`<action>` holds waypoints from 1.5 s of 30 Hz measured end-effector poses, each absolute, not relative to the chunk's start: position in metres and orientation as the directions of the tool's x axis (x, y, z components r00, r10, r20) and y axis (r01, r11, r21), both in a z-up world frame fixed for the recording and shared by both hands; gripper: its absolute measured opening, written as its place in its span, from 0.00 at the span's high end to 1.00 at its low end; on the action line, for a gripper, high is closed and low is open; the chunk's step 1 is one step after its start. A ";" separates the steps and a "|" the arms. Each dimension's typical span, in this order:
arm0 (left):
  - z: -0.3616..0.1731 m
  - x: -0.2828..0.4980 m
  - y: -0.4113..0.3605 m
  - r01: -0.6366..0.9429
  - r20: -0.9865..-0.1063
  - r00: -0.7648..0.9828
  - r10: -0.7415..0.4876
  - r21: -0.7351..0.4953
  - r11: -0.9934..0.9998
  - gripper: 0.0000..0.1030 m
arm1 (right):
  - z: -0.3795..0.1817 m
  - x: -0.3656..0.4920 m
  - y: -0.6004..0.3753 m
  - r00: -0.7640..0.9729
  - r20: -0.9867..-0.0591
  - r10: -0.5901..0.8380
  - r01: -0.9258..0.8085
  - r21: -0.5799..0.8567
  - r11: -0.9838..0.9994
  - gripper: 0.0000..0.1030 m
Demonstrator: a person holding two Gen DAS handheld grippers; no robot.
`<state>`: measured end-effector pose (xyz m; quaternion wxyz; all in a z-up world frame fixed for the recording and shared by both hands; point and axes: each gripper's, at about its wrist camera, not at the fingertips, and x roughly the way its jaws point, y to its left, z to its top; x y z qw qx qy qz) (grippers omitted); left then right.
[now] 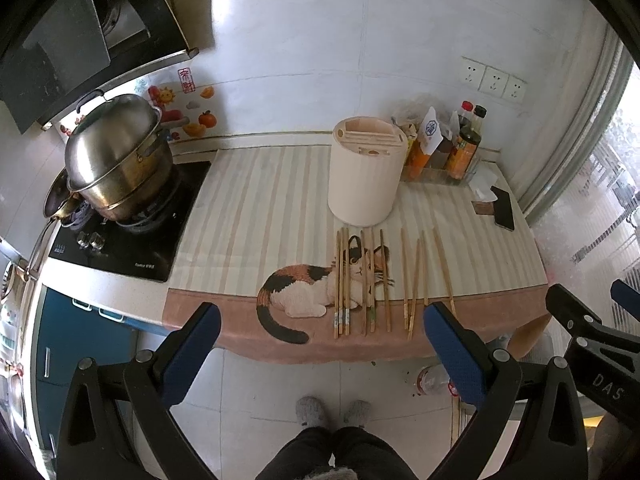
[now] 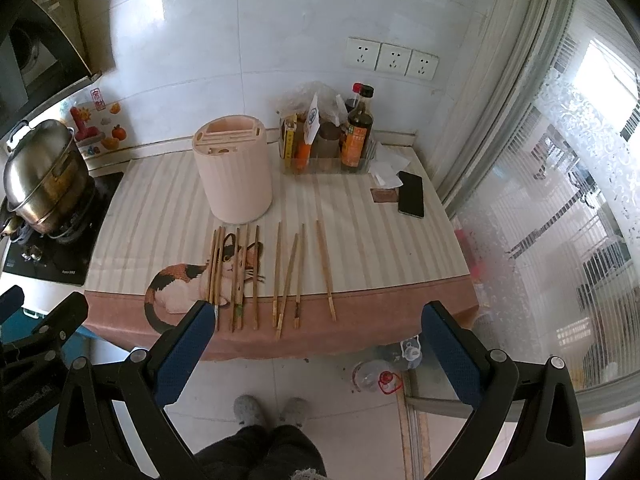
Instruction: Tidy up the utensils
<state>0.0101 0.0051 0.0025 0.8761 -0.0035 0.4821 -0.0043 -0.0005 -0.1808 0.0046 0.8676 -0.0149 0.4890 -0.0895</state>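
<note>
Several wooden chopsticks (image 1: 374,280) lie side by side on a striped cloth with a cat picture (image 1: 304,288), their ends near the counter's front edge. They also show in the right wrist view (image 2: 256,276). Behind them stands a cream round utensil holder (image 1: 366,170) with slots on top, also in the right wrist view (image 2: 234,172). My left gripper (image 1: 320,318) is open and empty, held off the counter's front edge. My right gripper (image 2: 316,318) is open and empty, likewise in front of the counter, above the floor.
A steel pot (image 1: 116,156) sits on the black hob (image 1: 120,240) at the left. Sauce bottles (image 2: 358,132) stand in a clear tray at the back right. A black phone (image 2: 411,194) lies near the right edge. Plastic bottles (image 2: 384,368) lie on the floor.
</note>
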 end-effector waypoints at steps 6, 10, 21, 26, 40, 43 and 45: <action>-0.011 0.037 0.014 0.004 -0.791 0.611 0.017 0.024 1.000 0.00 | 0.004 0.010 -0.180 0.528 -0.829 -0.183 0.190 -0.095 0.977 0.00; -0.032 0.070 0.023 -0.016 -0.773 0.634 0.029 0.025 1.000 0.00 | -0.009 0.023 -0.186 0.599 -0.787 -0.148 0.236 -0.003 0.972 0.00; -0.181 0.183 0.014 -0.071 -0.904 0.391 0.172 0.156 0.985 0.01 | -0.123 0.110 -0.239 0.488 -0.856 -0.168 0.335 0.006 0.942 0.09; -0.251 0.207 0.005 -0.072 -0.966 0.228 0.121 0.107 0.992 0.19 | -0.199 0.157 -0.270 0.359 -0.930 -0.081 0.297 0.031 0.954 0.32; -0.329 0.226 -0.022 -0.040 -0.999 0.046 -0.004 -0.006 0.999 0.67 | -0.314 0.218 -0.310 0.094 -0.994 0.051 0.238 0.072 0.969 0.38; -0.336 0.228 -0.031 -0.013 -1.000 0.025 -0.006 -0.006 1.000 0.77 | -0.319 0.223 -0.310 0.079 -0.995 0.059 0.233 0.076 0.970 0.38; -0.338 0.226 -0.033 0.002 -0.999 0.037 -0.001 -0.001 1.000 0.83 | -0.321 0.226 -0.309 0.070 -0.996 0.061 0.231 0.076 0.970 0.38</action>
